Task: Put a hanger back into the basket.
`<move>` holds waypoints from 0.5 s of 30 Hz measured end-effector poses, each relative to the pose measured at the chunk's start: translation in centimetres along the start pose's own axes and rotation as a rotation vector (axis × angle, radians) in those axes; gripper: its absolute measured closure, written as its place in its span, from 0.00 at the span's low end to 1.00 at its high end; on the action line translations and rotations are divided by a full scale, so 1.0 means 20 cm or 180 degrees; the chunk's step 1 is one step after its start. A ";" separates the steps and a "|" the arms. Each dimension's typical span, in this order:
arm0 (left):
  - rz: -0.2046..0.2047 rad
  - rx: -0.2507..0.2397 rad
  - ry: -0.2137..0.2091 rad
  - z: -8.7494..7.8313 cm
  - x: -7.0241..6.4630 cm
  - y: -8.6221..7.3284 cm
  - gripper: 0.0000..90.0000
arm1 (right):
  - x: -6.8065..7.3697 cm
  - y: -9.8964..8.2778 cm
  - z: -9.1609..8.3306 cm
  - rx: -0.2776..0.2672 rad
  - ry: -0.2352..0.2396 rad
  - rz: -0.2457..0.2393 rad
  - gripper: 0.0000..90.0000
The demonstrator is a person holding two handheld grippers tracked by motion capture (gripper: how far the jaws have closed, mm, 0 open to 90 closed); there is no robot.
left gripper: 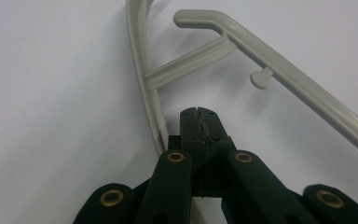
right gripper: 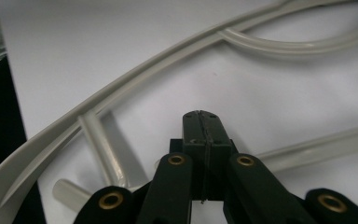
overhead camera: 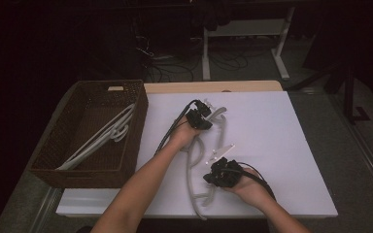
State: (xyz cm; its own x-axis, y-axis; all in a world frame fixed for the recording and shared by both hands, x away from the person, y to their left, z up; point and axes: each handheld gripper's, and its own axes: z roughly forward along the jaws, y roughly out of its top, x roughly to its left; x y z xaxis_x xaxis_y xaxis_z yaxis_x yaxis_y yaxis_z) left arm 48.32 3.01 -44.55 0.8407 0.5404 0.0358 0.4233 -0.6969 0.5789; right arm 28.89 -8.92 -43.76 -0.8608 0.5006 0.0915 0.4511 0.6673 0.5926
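A grey plastic hanger [overhead camera: 190, 170] lies on the white table [overhead camera: 272, 145], running from the middle toward the front edge. My left gripper [overhead camera: 203, 112] is at its far end, jaws shut with nothing between them. In the left gripper view the gripper's tips [left gripper: 199, 112] hover just short of the hanger's end [left gripper: 279, 70] with its small peg. My right gripper [overhead camera: 209, 178] is beside the hanger's near end, also shut and empty. In the right gripper view its tips [right gripper: 204, 114] point across the hanger's curved bars [right gripper: 135, 79].
A brown wicker basket [overhead camera: 126, 160] stands at the table's left and holds more pale hangers [overhead camera: 102, 136]. A small white strip [overhead camera: 221, 151] lies between the two grippers. The table's right half is bare white surface. Beyond the table the room is dark.
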 end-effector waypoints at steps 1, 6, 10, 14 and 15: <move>-0.0001 0.0008 -0.0002 -0.01 0.00 -0.01 1.00 | -0.01 0.00 -0.01 0.0014 -0.0022 0.0018 0.99; -0.0054 0.0055 0.0063 -0.05 0.02 -0.06 1.00 | -0.06 -0.03 -0.04 0.0084 -0.0167 0.0083 0.99; -0.0149 0.0077 0.0102 -0.09 0.04 -0.11 1.00 | -0.12 -0.05 -0.07 0.0129 -0.0326 0.0142 0.99; -0.0230 0.0114 0.0113 -0.14 0.05 -0.18 1.00 | -0.18 -0.08 -0.08 0.0200 -0.0534 0.0177 0.99; -0.0253 0.0120 0.0122 -0.15 0.05 -0.19 1.00 | -0.19 -0.08 -0.09 0.0214 -0.0565 0.0199 0.99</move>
State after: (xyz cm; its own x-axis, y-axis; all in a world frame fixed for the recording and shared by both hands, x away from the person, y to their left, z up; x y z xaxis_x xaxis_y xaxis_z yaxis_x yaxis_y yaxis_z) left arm 46.54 7.68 -44.19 0.7907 0.6118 0.0224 0.5012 -0.6679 0.5501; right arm 31.10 -12.91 -43.72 -0.7783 0.6276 -0.0195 0.5222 0.6643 0.5348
